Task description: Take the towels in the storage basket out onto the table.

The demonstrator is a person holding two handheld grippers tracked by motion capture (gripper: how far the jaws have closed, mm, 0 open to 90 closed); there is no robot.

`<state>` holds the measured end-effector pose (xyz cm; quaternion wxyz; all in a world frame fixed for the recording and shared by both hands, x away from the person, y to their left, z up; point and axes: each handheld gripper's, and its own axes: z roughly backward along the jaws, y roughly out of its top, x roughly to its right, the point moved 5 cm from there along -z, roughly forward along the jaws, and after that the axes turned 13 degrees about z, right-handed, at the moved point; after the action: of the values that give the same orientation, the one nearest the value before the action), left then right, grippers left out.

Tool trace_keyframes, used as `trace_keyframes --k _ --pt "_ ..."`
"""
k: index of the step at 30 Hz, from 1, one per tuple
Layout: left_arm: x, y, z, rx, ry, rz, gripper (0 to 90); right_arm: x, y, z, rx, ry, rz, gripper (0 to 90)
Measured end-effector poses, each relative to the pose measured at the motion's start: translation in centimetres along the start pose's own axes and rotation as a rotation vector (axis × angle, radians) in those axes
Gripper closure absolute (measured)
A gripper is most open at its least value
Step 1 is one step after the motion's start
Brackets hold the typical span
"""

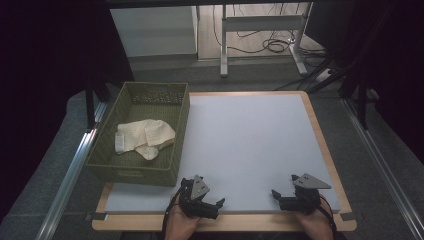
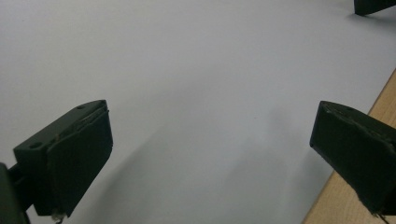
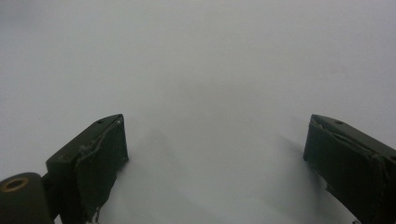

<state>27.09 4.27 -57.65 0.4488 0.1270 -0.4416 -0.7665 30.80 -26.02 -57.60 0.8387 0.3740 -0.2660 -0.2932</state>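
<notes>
Resting near the table's (image 1: 320, 145) front edge with jaws apart and empty, the left gripper (image 1: 212, 204) and right gripper (image 1: 280, 196) should probably approach the cloth (image 1: 145, 137) in the basket (image 1: 181, 145) at the left edge from above, clearing its rim.

cream cloth (image 1: 145, 136) in green basket (image 1: 107, 150) | hand-held grippers near table (image 1: 250, 140) front edge

white mat (image 1: 250, 145) open, basket (image 1: 107, 155) blocking left

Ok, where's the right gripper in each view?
High view: right gripper, bottom right, near the table's front edge.
Left gripper view: its dark tip, top right corner.
Right gripper view: its open jaws, rising from both lower corners.
Shared landmark: the white mat.
</notes>
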Motion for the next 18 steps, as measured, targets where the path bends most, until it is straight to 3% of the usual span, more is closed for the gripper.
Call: trace_keyframes --k 8,18 --pt "0.1 0.6 0.1 -0.033 -0.02 0.009 0.0 0.0 0.0 0.0 0.0 0.0 0.0 6.0" --pt "-0.2 2.6 -0.2 -0.09 -0.03 0.012 0.0 0.0 0.0 0.0 0.001 0.001 0.0 6.1"
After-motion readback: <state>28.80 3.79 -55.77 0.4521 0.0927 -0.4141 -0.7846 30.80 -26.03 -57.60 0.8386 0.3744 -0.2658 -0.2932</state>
